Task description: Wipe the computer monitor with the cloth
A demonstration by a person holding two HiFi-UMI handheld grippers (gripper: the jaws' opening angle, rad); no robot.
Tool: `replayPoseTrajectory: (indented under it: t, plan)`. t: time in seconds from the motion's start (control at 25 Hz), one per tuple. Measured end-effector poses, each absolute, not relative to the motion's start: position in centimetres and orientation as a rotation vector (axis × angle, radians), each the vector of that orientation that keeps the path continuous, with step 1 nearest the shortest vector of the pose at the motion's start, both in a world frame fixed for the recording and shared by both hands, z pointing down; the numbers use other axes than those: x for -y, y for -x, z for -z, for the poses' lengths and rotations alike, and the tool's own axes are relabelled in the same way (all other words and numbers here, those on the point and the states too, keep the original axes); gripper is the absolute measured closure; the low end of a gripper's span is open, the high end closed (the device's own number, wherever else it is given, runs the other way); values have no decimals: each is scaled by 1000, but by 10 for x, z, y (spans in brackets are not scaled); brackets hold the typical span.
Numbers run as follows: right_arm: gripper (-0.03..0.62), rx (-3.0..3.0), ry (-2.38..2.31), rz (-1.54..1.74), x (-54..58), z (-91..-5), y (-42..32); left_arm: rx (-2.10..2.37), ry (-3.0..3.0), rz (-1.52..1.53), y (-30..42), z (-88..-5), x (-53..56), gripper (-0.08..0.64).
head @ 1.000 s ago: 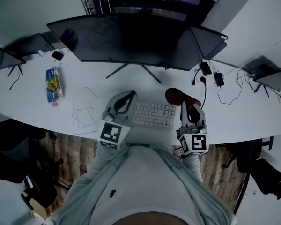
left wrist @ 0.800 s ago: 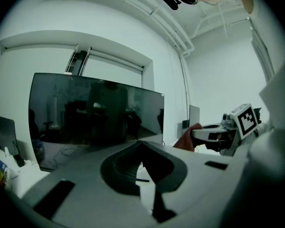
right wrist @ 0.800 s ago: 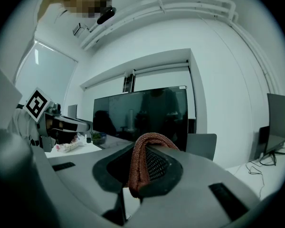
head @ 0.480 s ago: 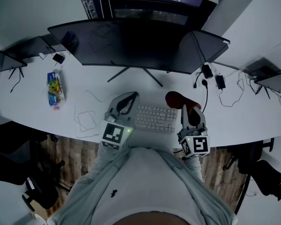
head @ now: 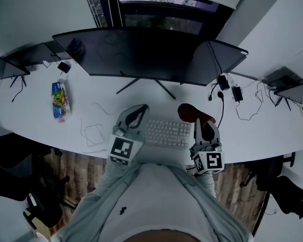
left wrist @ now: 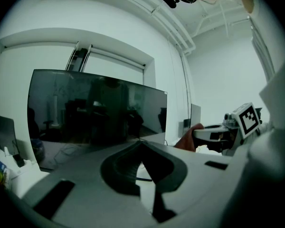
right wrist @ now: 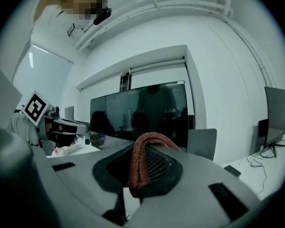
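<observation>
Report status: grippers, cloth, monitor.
Right gripper shut on cloth. Left gripper shut, empty. Cloth short of monitor, no contact yet. Keyboard lies between.

Desk surfaces: mostly matt, one glossy screen.

The monitor (head: 146, 54) has a dark, glossy panel that mirrors the room. The cloth (right wrist: 140, 167) is rust-red, a coarse ribbed knit that looks rough. The left gripper (left wrist: 141, 144) and right gripper (right wrist: 145, 151) have smooth, matt grey plastic shells, and the right one's inner pad shows a fine dotted texture. The desk (head: 35, 112) is smooth, matt white. The keyboard (head: 166, 133) is pale plastic. The floor (head: 73, 168) is brown wood planks with visible grain. The person's shirt (head: 151, 200) is soft, pale, matt cloth.
</observation>
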State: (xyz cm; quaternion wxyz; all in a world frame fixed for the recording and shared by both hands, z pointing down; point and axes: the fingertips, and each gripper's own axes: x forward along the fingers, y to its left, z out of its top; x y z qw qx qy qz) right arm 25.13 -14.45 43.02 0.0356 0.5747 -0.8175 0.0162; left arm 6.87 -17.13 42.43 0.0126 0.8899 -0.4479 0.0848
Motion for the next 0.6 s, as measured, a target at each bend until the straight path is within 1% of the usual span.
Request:
replayPoseTrajectory:
  t: [0.6]
  plan:
    - [557, 2513, -1751, -15, 140, -426, -254, 1396, -2758, -269, -67, -428, 165, 540]
